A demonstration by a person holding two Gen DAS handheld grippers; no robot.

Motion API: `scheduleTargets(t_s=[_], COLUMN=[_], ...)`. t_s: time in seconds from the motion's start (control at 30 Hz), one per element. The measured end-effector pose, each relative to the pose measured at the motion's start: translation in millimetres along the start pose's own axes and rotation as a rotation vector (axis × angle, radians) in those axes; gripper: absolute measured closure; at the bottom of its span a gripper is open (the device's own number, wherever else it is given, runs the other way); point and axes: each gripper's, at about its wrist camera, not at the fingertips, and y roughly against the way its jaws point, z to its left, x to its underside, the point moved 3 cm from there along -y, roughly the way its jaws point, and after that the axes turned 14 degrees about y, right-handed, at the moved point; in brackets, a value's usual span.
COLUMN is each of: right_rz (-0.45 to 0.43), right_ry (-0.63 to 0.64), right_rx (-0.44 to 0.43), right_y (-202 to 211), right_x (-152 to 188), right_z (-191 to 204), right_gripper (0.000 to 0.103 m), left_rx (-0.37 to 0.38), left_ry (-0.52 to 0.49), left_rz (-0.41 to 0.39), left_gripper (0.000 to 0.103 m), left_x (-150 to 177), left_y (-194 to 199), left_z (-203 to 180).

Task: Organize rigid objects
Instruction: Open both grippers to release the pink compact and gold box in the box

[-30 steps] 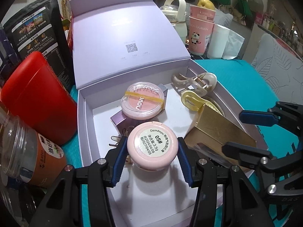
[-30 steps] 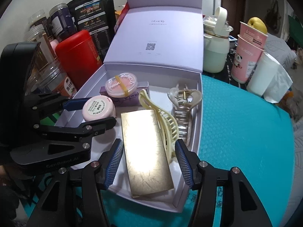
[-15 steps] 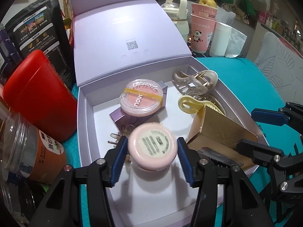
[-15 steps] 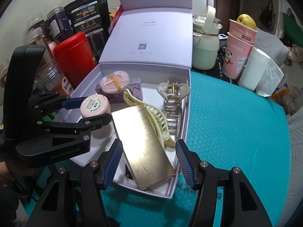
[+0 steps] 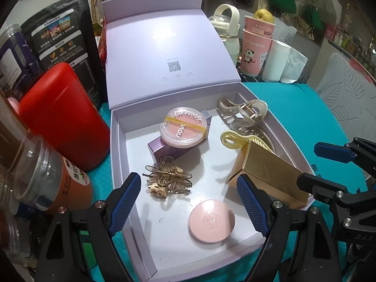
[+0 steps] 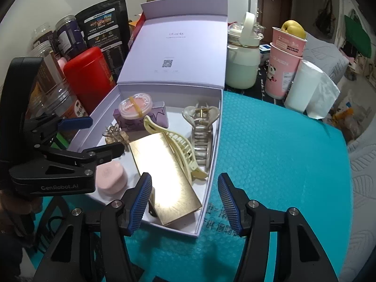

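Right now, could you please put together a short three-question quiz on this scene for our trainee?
1. True or false: the left gripper is clamped on the pink round compact.
2. Which item rests on top of the purple carton? A) the gold box B) the clear-lidded blush pot C) the cream hair claw
3. Fill in: the apple sits in the stacked pink ____ behind the lavender box.

Key: 1. False: its fingers have just been opening and the compact lies free on the box floor between them. 2. B. 3. cups.
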Motion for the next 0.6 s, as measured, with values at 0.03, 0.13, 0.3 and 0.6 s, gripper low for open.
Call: scheduleTargets(t_s=[0.03, 0.13, 0.3, 0.6], right_rz=[-0.002, -0.019, -0.060, -0.141], right_ry=[0.001, 0.009, 0.028, 0.054], right_rx=[0.002, 0.005, 0.015, 0.040], right_y=[1.5, 8.2, 26.0, 66.0], right_x=[-0.9, -4.6, -15.6, -34.1], right_z=[0.7, 2.9, 8.8, 19.8], right_gripper=[0.045, 0.045, 0.045, 0.039], left_rx=[0.001, -0.005, -0.015, -0.037], left_ry=[0.000, 0.000, 0.007, 0.014], left_rz=[-0.006, -0.033, -0.087, -0.192], left_gripper=[0.019, 0.019, 0.019, 0.019], left_x=[-0.7, -4.0, -12.4, -21.2], left_y=[3.3, 16.3, 44.6, 101.0], left_z=[0.2, 1.0, 3.1, 5.9])
